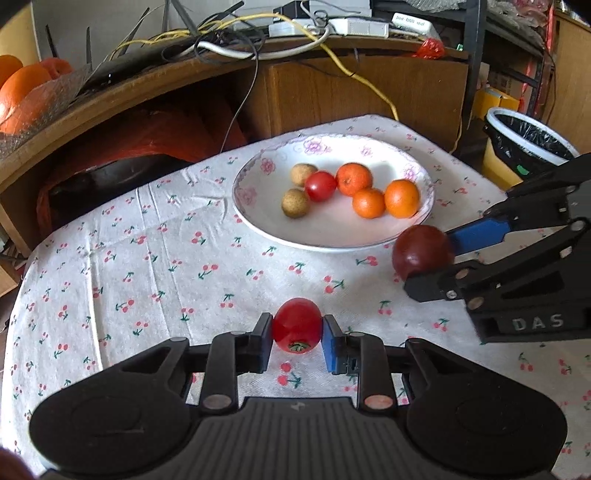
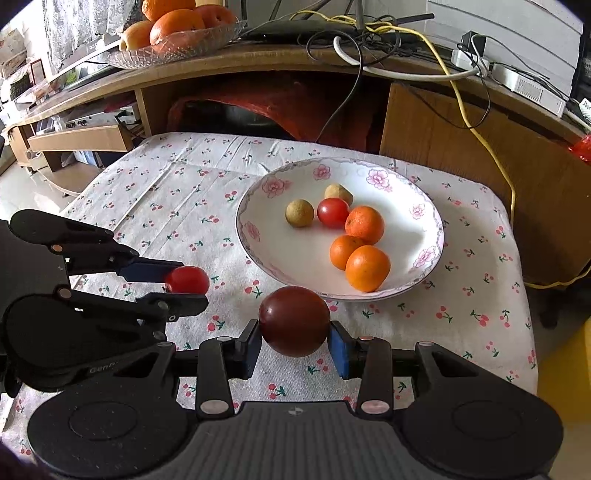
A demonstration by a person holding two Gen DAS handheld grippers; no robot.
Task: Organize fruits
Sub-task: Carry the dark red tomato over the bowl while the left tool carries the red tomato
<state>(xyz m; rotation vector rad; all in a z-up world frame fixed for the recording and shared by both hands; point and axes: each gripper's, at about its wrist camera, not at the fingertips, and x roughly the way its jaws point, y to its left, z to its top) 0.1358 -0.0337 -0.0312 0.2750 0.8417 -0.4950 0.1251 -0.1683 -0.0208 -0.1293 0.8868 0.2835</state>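
My left gripper (image 1: 297,334) is shut on a small red tomato (image 1: 296,325), held above the cherry-print tablecloth in front of the plate; the same tomato (image 2: 186,280) shows in the right wrist view. My right gripper (image 2: 293,341) is shut on a dark red plum (image 2: 294,320), just short of the plate's near rim; the plum (image 1: 421,252) appears at the right in the left wrist view. The flowered white plate (image 1: 258,218) (image 2: 266,254) holds three oranges (image 2: 367,267), one red tomato (image 2: 333,212) and two small brown fruits (image 2: 299,213).
A wooden desk (image 1: 369,88) with cables stands behind the table. A glass bowl of oranges (image 2: 177,33) rests on the desk at the left. A bin with a black liner (image 1: 524,142) stands at the far right. The table's edges (image 2: 528,332) fall away right and left.
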